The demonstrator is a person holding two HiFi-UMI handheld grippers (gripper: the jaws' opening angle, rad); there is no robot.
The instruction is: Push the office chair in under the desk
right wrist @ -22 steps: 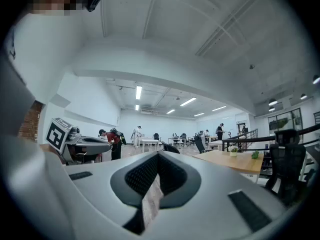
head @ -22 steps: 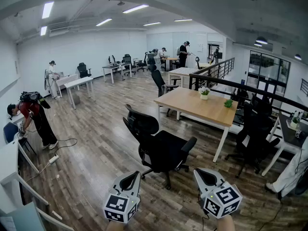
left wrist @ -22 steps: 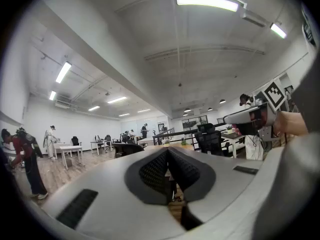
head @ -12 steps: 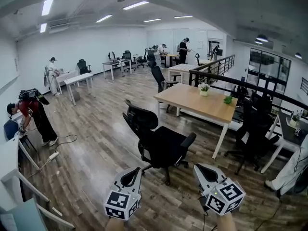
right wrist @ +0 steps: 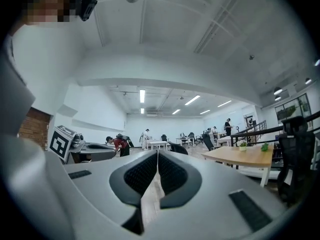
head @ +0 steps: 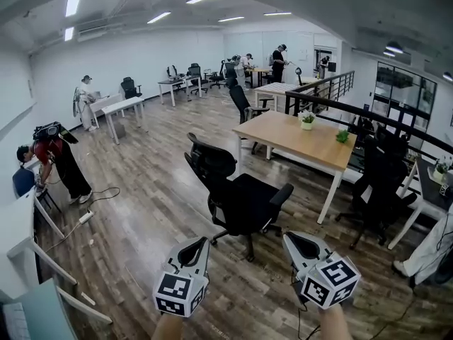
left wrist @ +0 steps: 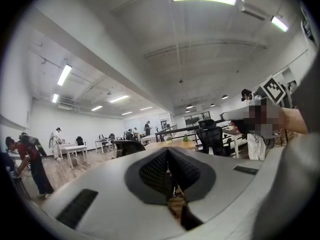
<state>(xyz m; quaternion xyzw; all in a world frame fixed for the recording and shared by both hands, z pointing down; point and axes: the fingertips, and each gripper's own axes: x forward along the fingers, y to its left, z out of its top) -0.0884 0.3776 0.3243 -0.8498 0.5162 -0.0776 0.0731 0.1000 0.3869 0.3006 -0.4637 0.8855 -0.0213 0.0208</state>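
Chair is standing on the floor just off the table's near long edge, not under it. Its backrest is pointing twd the claws and its seat twd the table. The R armrest is sitting close to the table edge w/ a gap showing.

L claw and R claw are hovering level on the near side of the chair, apart from it, touching nothing. L claw's jaws are pressing together, nothing btw them. R claw's jaws are meeting at the tips, also empty.

Two small plants are standing along the table's far edge. A 2nd black chair is standing beyond the table's R end.
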